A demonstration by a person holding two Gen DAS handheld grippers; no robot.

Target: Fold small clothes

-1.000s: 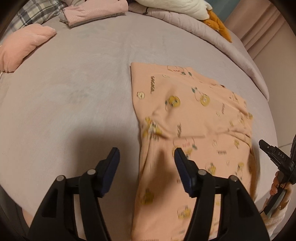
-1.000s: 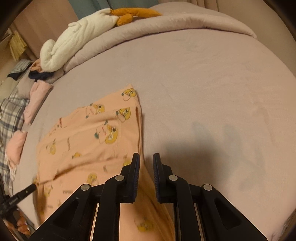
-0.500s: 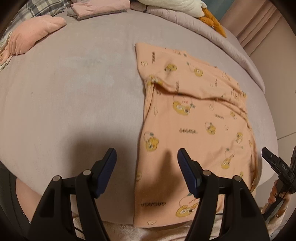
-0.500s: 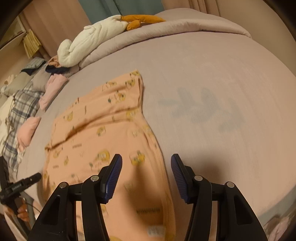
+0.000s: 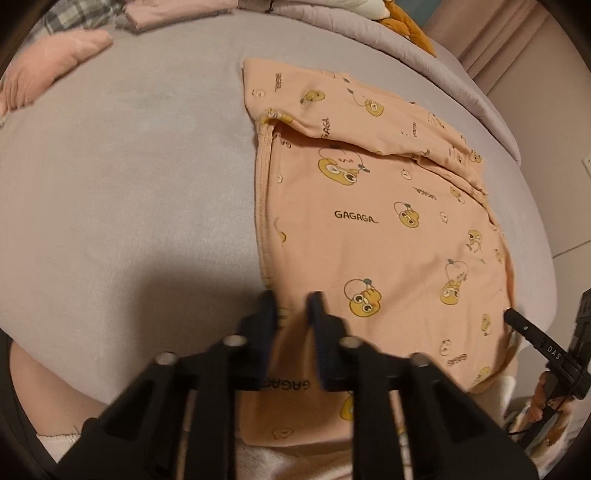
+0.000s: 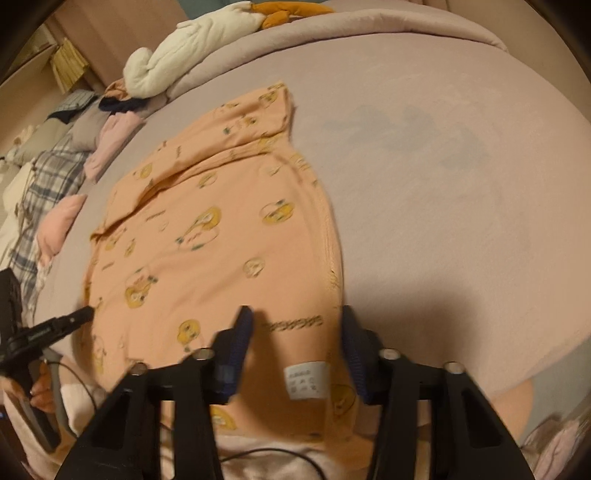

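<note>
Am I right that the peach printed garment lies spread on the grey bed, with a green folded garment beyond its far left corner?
Not quite: the folded garment is pink, not green, as the left wrist view shows. The peach printed garment does lie spread on the grey bed.

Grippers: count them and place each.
2. The left gripper, jaws closing on fabric, at the peach garment's near left corner; the right gripper, closing astride its near right edge. None hidden.
</note>
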